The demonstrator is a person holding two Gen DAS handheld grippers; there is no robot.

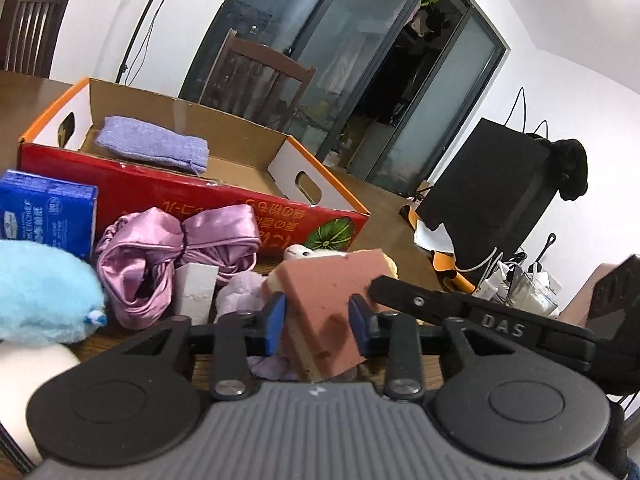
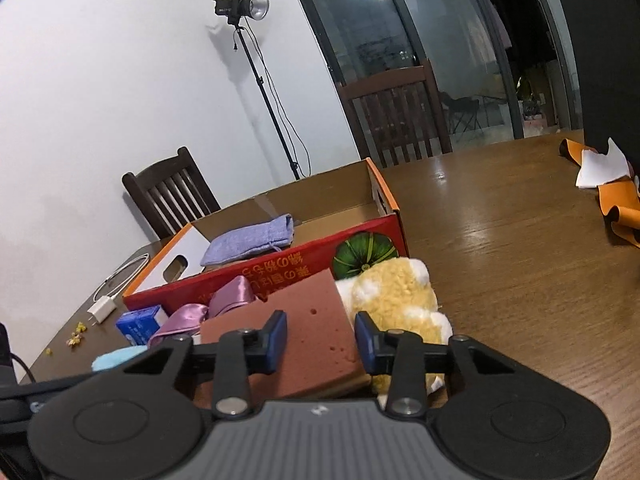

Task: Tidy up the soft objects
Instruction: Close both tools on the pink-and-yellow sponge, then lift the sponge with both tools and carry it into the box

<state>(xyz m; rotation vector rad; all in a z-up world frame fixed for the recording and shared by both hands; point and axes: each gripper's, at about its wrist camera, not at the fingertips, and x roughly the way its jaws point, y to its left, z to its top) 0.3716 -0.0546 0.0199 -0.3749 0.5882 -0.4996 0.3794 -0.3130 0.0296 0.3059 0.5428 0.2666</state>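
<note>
A pink-brown sponge [image 1: 320, 288] with a tan underside sits tilted between the blue pads of my left gripper [image 1: 318, 320], which is shut on it. In the right wrist view the same sponge [image 2: 308, 320] lies between the pads of my right gripper [image 2: 320, 338], also shut on it. The right gripper's black arm [image 1: 460, 312] reaches in from the right in the left wrist view. Behind stands an open red and orange cardboard box [image 1: 224, 200] [image 2: 280, 276] holding a lilac pouch [image 1: 154, 144] [image 2: 248, 242]. A yellow and white plush [image 2: 400, 296] lies just right of the sponge.
On the wooden table [image 2: 500, 240] left of the sponge lie a pink satin cloth [image 1: 160, 256], a light blue plush [image 1: 40, 288], a blue tissue pack [image 1: 44, 212] and a white block [image 1: 196, 290]. A black bag [image 1: 488, 184], orange strips [image 2: 612, 196] and a white charger [image 2: 102, 308] sit further off.
</note>
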